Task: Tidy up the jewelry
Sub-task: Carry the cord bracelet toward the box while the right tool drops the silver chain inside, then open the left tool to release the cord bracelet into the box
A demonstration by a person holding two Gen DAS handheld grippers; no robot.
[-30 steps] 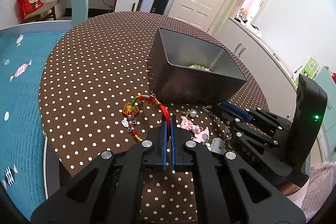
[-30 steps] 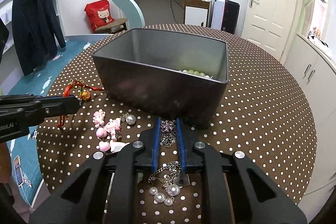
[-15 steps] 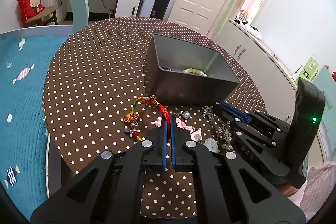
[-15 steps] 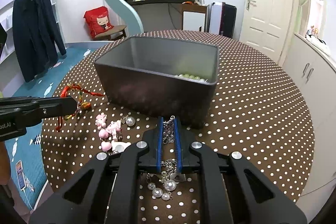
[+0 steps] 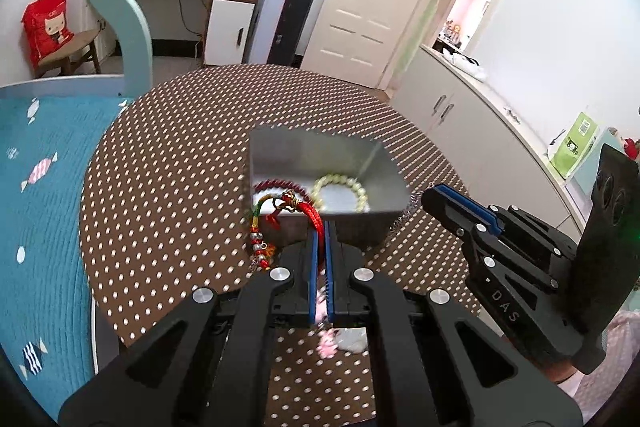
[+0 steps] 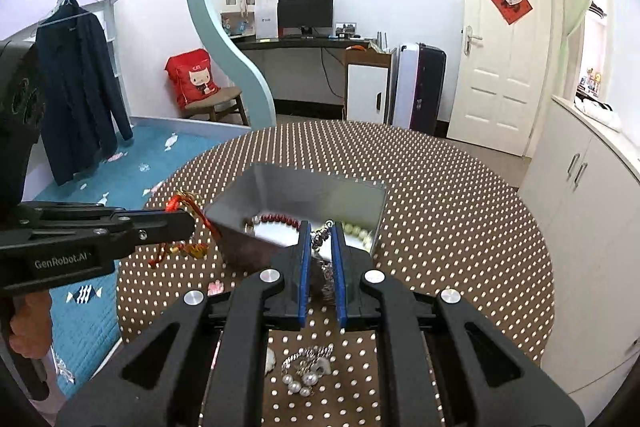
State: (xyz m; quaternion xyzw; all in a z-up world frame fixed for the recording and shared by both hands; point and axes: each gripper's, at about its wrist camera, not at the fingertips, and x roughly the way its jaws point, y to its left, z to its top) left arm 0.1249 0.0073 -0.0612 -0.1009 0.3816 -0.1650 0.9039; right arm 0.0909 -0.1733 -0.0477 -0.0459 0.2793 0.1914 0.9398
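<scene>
Left wrist view has the left gripper (image 5: 320, 227) pinched tight on the red cord bracelet (image 5: 280, 215), which hangs off the tips right at the near wall of the grey tin (image 5: 320, 151), with its beads and tassel dangling down outside that wall. Over in the right wrist view, the right gripper (image 6: 320, 239) is clamped narrow on a silver chain (image 6: 326, 267) that droops between the blue pads, just short of the tin's near rim.

Already inside the tin: a dark red bead bracelet (image 5: 280, 185) and a pale bead bracelet (image 5: 340, 193). On the dotted tablecloth (image 5: 168, 163) nearer than the tin, a pearl cluster piece (image 6: 304, 375) and some pink charms (image 5: 328, 343) are waiting.

Stuff that could go sideways from here, just guessing:
- the dangling tassel end catches the tin's near rim and drags or tips the tin
- either piece gets let go too early and half of it lands outside the near wall
- the chain is thin and only lightly bitten, so it may slide out
- both grippers crowd the same side of the tin and could bump, or the chain tangles with the cord
</scene>
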